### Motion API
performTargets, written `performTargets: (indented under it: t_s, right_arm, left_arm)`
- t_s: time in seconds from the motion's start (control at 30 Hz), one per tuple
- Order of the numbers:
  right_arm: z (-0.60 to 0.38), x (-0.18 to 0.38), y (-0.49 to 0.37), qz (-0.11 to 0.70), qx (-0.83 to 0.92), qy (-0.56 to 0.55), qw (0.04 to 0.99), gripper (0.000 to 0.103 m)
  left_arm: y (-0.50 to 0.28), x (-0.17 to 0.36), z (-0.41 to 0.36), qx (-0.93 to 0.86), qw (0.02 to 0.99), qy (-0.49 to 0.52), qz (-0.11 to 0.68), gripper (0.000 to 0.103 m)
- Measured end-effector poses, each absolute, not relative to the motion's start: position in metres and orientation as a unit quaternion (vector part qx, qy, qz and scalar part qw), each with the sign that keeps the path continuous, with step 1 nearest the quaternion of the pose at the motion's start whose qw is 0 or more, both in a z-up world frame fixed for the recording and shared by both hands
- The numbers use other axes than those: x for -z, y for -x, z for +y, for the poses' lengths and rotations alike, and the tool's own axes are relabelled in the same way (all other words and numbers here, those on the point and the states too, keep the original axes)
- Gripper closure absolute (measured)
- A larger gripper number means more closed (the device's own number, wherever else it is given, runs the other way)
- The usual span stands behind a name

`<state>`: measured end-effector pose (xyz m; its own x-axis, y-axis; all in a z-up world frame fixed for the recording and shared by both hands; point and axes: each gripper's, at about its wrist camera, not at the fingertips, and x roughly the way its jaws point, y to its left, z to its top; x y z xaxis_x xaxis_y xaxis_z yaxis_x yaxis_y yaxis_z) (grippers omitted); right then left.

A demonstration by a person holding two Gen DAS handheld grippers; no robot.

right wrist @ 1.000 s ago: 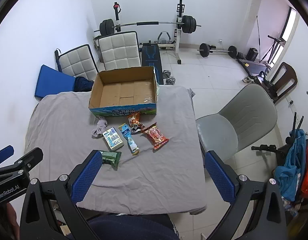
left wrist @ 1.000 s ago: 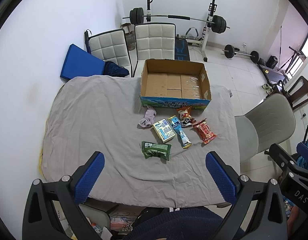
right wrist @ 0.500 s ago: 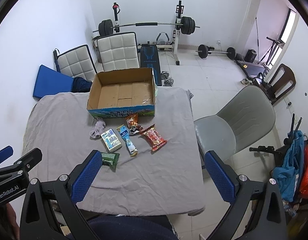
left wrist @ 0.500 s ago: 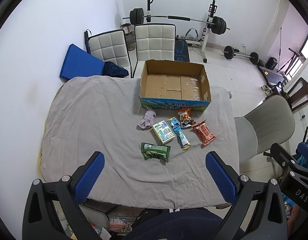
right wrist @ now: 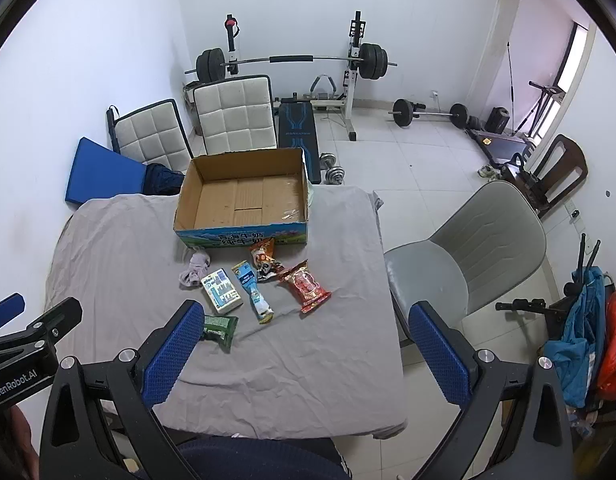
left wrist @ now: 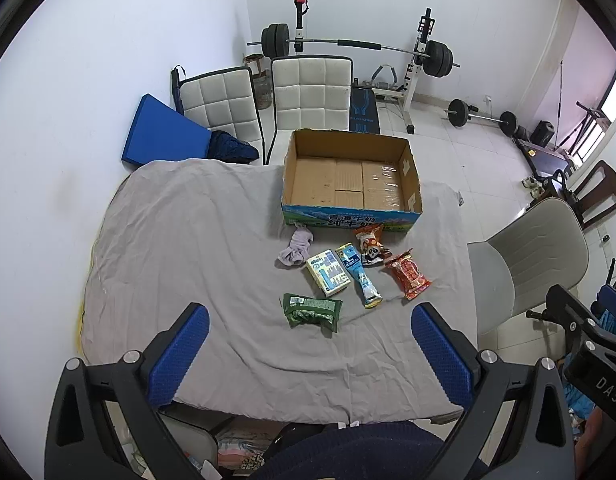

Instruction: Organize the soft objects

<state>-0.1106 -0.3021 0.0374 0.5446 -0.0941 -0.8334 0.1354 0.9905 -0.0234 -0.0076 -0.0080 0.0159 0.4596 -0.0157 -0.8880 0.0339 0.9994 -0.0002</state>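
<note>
An open, empty cardboard box (left wrist: 349,178) (right wrist: 244,200) stands at the far side of a table under a grey cloth (left wrist: 188,248). In front of it lie a crumpled lilac cloth (left wrist: 296,246) (right wrist: 194,270), a white-blue pack (left wrist: 327,272) (right wrist: 222,291), a long light-blue packet (left wrist: 359,274) (right wrist: 254,292), an orange snack bag (left wrist: 369,242) (right wrist: 264,260), a red packet (left wrist: 407,274) (right wrist: 306,286) and a green packet (left wrist: 311,312) (right wrist: 218,330). My left gripper (left wrist: 308,356) and right gripper (right wrist: 304,356) are open and empty, held high above the table's near edge.
Two white padded chairs (left wrist: 308,96) and a blue mat (left wrist: 164,132) stand behind the table. A grey chair (right wrist: 467,256) is at its right side. A barbell rack (right wrist: 292,60) and weights fill the back of the room.
Both grippers have drawn back and up a little, so the table and objects look slightly smaller. Nothing on the table has moved.
</note>
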Motion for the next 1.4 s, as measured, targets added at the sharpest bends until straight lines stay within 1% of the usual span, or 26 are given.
performTargets:
  t_s: [1.4]
  right_arm:
    - [-0.303, -0.044, 0.111, 0.465, 0.061, -0.024, 0.883, 0.0]
  left_arm:
    - [0.01, -0.026, -0.011, 0.01, 0.859, -0.008, 0.512, 0.0]
